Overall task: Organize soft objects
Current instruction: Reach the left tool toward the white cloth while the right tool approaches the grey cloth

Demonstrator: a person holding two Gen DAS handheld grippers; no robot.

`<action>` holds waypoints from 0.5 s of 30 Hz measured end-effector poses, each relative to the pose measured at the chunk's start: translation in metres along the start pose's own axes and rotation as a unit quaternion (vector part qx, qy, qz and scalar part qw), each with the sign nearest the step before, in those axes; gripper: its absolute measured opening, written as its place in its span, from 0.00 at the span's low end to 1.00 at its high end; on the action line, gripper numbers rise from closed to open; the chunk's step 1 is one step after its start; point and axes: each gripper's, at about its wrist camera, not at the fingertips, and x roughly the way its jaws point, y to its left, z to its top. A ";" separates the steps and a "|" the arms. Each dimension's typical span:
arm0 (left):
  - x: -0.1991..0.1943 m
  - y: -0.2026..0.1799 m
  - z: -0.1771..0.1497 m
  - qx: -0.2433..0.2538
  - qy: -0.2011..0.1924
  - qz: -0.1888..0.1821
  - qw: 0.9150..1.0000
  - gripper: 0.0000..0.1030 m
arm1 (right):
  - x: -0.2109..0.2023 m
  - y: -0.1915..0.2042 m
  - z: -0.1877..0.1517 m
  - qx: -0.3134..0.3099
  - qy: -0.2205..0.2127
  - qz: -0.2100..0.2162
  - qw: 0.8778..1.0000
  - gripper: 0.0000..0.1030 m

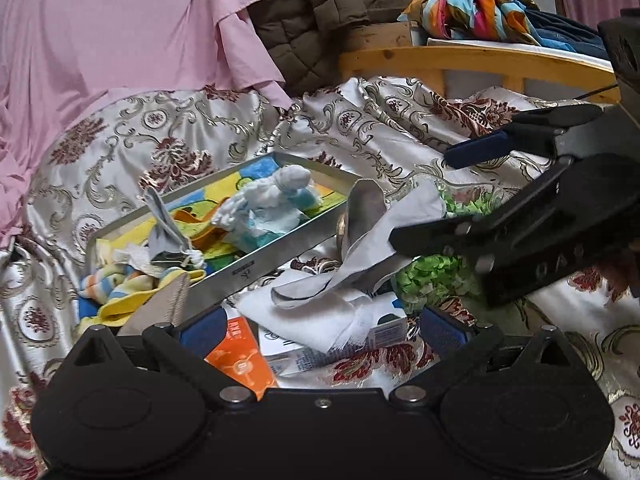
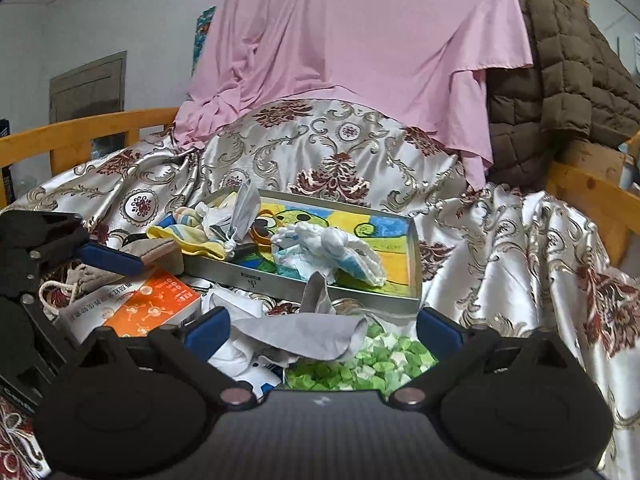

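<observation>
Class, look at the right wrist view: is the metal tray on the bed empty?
No. The metal tray holds several soft items, including a white and blue cloth bundle and a knotted grey cloth.

- Orange box [image 1: 240, 354]: in the left wrist view, lies just ahead of the left finger; its near end is hidden behind the left gripper's [image 1: 320, 328] body, and its printed text is too small to read.
- Green paper pieces [image 2: 360, 364]: between the right gripper's [image 2: 324, 326] fingers, partly covered by the grey cloth [image 2: 304, 334]; the near edge is hidden by the gripper body.
- Metal tray [image 2: 352, 294]: beyond the fingertips; the picture on its floor is largely covered by soft items, and the front wall marking is illegible.
- White fabric [image 1: 304, 320]: between the left fingers, overlapped by grey cloth; its extent cannot be told.
- Colourful cloth [image 1: 472, 8]: far beyond the right finger, cut off by the left wrist view's top edge.
</observation>
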 end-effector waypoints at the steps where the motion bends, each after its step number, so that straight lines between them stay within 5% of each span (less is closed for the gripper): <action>1: 0.003 0.001 0.000 -0.003 0.001 -0.004 1.000 0.99 | 0.003 0.001 0.000 -0.007 0.001 0.004 1.000 0.94; 15: 0.033 0.016 0.000 -0.044 0.024 -0.026 0.998 0.99 | 0.044 0.004 -0.003 -0.059 0.025 0.009 0.998 0.75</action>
